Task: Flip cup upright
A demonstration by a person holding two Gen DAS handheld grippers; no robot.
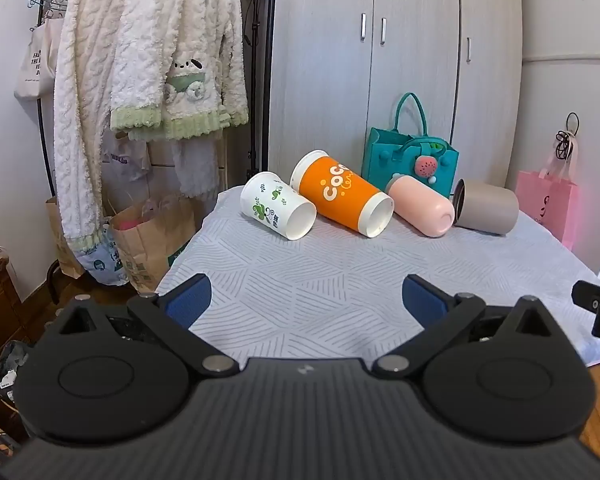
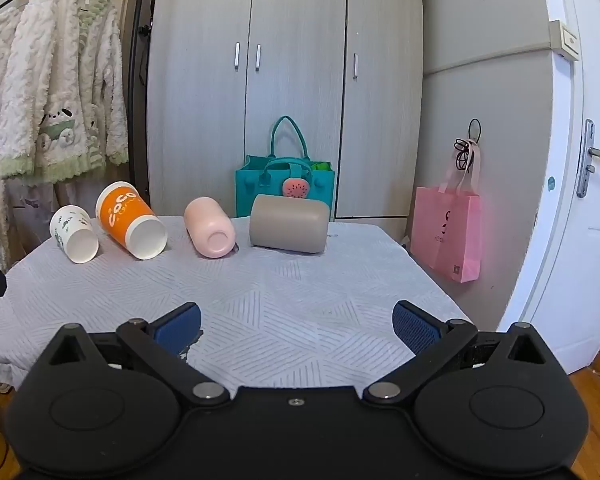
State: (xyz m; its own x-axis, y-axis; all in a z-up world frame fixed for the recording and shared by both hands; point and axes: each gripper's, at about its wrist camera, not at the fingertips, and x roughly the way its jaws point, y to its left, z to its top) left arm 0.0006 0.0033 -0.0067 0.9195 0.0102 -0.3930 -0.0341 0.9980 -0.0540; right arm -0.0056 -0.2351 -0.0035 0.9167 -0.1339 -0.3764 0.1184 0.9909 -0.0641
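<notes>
Left hand-held gripper [image 1: 306, 300] spread wide, nothing between its blue pads [image 1: 190, 302], hovering over near edge of table [image 1: 300, 280]. Right hand-held gripper [image 2: 296, 326] same: wide apart, holding nothing, low over the grey patterned cloth [image 2: 300, 300].

Four cups on their sides in a row at 12 o'clock, far end of table, well apart from both grippers:
- white cup [image 1: 278, 210], green leaf print, small writing unreadable, mouth toward camera, at 11 o'clock
- orange cup [image 1: 340, 194], white lettering reads "CoCo", second line too small to read, touching or just beside the white one
- pink cup [image 1: 420, 208], base toward camera
- beige cup [image 1: 486, 206], lying crosswise, at 1 o'clock

Teal bag [image 1: 408, 160] with watermelon charm behind the pink and beige cups. Pink shopping bag [image 2: 448, 232] at 2 o'clock, logo illegible.
</notes>
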